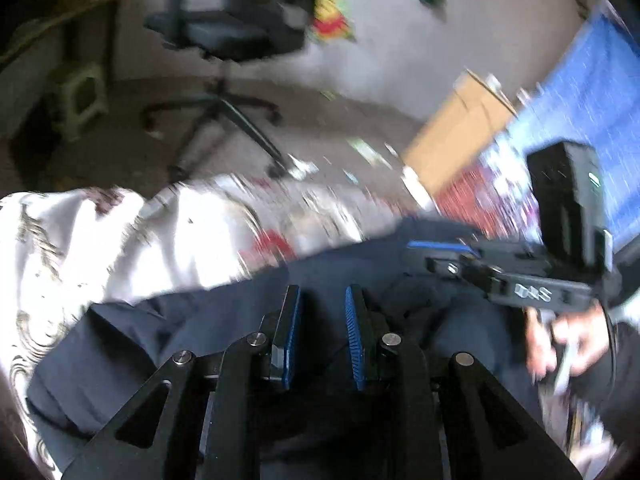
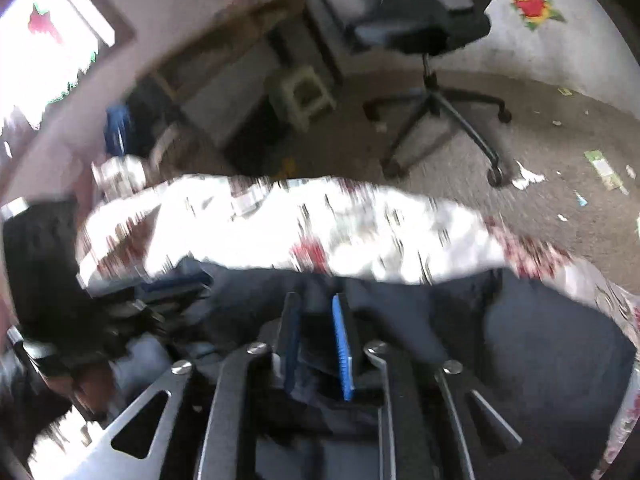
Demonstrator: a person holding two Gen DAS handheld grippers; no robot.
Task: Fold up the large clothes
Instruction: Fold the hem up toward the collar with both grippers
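A large dark navy garment [image 1: 192, 332] lies on a white floral bedsheet [image 1: 72, 248]. My left gripper [image 1: 322, 300] hovers low over the garment with a gap between its blue pads [image 1: 354, 336]; nothing sits between them. My right gripper shows at the right of the left wrist view [image 1: 436, 248], low over the garment's far edge. In the right wrist view, the right gripper [image 2: 316, 308] holds a fold of the navy garment [image 2: 540, 320] between its pads [image 2: 342, 348]. The views are motion-blurred.
A black office chair [image 1: 224, 32] and a small stool [image 1: 82, 96] stand on the littered floor beyond the bed. A cardboard box [image 1: 456, 136] and blue cloth [image 1: 580, 112] sit at right. A desk [image 2: 224, 52] stands at the wall.
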